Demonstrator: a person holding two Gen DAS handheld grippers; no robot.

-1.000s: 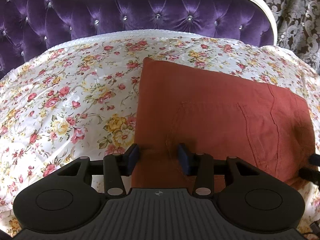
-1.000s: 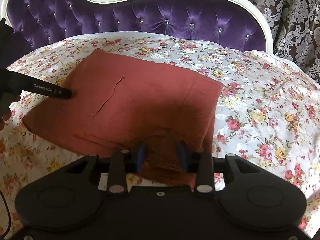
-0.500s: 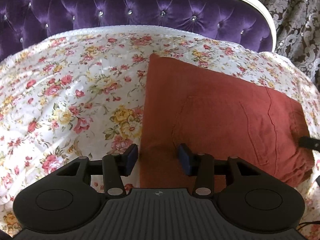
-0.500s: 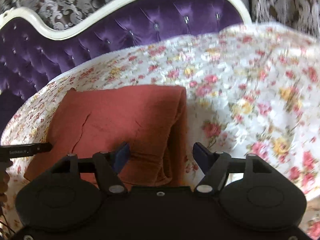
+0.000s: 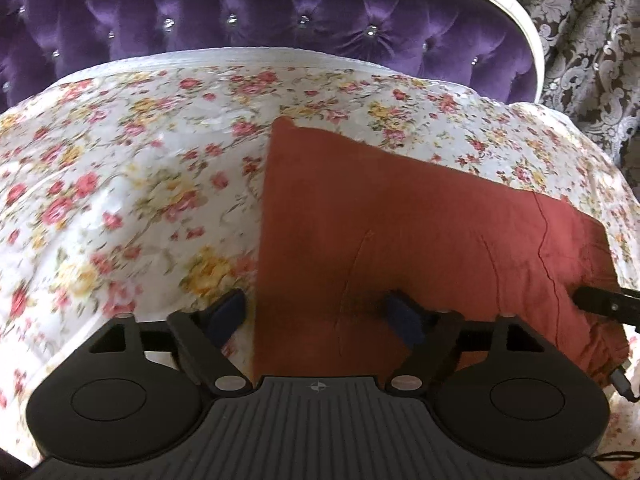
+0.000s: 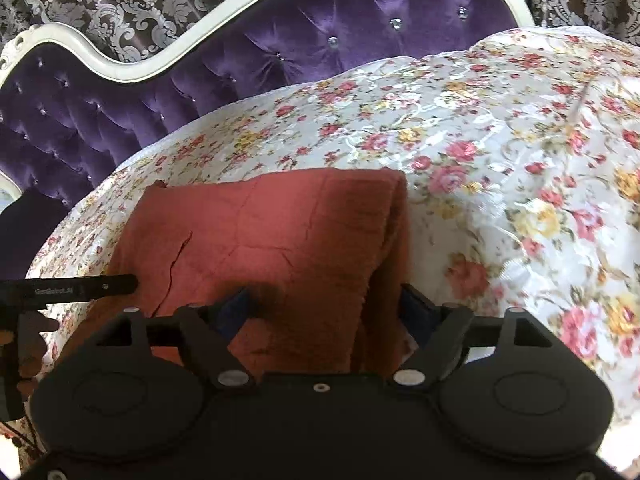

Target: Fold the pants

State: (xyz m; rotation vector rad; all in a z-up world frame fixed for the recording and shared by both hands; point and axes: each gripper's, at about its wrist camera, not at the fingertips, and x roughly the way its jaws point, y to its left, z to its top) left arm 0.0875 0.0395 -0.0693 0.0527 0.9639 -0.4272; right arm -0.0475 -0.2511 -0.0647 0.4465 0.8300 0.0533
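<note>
L gripper [image 5: 316, 314]: jaws opening, spread wide, nothing pinched btwn them; its L pad sits over the floral bedspread [image 5: 120, 184], R pad over the cloth, straddling the near-L edge of the pants [image 5: 400, 232]. R gripper [image 6: 328, 312]: jaws opening too, wide, gripping nothing; it straddles the thick folded edge at the pants' R side. Pants = rust-red, lying flat on the bedspread as a compact folded rectangle, w/ purple tufted headboard [image 5: 280, 12] behind. Step in hand looks like letting go after a fold. Next, prob: check the bundle is square; if another fold is wanted, re-pinch the near corners & carry them across, else back both grippers off w/o dragging cloth.
</note>
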